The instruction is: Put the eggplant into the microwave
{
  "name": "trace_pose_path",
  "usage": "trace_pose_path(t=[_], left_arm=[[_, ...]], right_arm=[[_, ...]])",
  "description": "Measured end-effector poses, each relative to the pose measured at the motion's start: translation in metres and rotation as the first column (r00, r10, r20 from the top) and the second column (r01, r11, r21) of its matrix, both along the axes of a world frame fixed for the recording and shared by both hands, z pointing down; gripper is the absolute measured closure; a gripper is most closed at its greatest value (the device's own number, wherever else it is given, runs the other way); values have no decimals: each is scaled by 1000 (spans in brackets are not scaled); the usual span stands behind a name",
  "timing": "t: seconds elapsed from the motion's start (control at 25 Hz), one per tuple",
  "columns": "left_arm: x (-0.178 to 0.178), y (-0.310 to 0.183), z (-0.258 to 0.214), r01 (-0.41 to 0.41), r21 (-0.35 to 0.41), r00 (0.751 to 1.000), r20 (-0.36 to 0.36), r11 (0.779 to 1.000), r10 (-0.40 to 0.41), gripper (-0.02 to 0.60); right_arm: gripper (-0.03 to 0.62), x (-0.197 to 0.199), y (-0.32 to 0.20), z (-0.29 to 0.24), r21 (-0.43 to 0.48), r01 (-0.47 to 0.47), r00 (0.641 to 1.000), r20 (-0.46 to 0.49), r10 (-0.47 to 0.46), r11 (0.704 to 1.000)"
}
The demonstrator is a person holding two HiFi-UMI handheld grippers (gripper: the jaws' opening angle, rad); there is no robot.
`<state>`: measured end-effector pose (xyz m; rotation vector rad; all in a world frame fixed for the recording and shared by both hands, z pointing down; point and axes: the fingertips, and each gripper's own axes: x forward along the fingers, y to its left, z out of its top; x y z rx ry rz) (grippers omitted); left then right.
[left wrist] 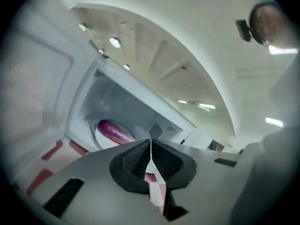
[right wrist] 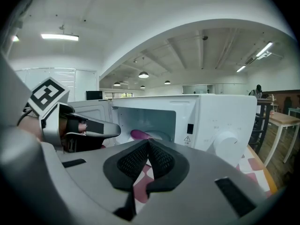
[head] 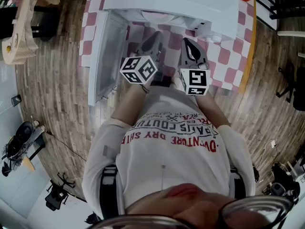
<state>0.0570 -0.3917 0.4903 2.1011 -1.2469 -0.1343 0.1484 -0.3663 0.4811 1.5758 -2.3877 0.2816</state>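
Head view: my left tongs (head: 155,38) and right tongs (head: 190,46) hang side by side over the pink-and-white checked desk (head: 224,56), facing the white boxy microwave (head: 190,4), its door (head: 102,56) swung open leftward; left gripper view: left tongs pressed together, empty; the long purple eggplant (left wrist: 115,131) lies inside the microwave; right gripper view: right tongs likewise closed on nothing, eggplant beyond them.

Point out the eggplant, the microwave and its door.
eggplant (left wrist: 115,131), left gripper view, middle of its purple body inside the cavity.
microwave (right wrist: 220,118), right gripper view, white control panel above the knob.
door (head: 106,51), head view, inner face of the open door.
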Motion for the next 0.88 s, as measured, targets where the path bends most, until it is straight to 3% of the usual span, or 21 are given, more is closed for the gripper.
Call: trace_pose_path(t=[0.12, 0.2, 0.48, 0.88], left_arm=[[8, 8, -22, -72, 156, 978, 204, 985, 39, 549], [11, 11, -36, -101, 224, 964, 263, 969, 40, 548], [21, 22, -62, -126, 309, 964, 264, 943, 42, 548], [39, 27, -71, -157, 326, 957, 285, 932, 62, 548]], right_arm=[[572, 5, 2, -9, 20, -8, 1000, 4, 8, 1000], [572, 7, 4, -13, 26, -11, 1000, -1, 11, 1000], [572, 2, 14, -25, 53, 29, 999, -26, -28, 998], [572, 12, 18, -30, 69, 30, 998, -56, -26, 997]])
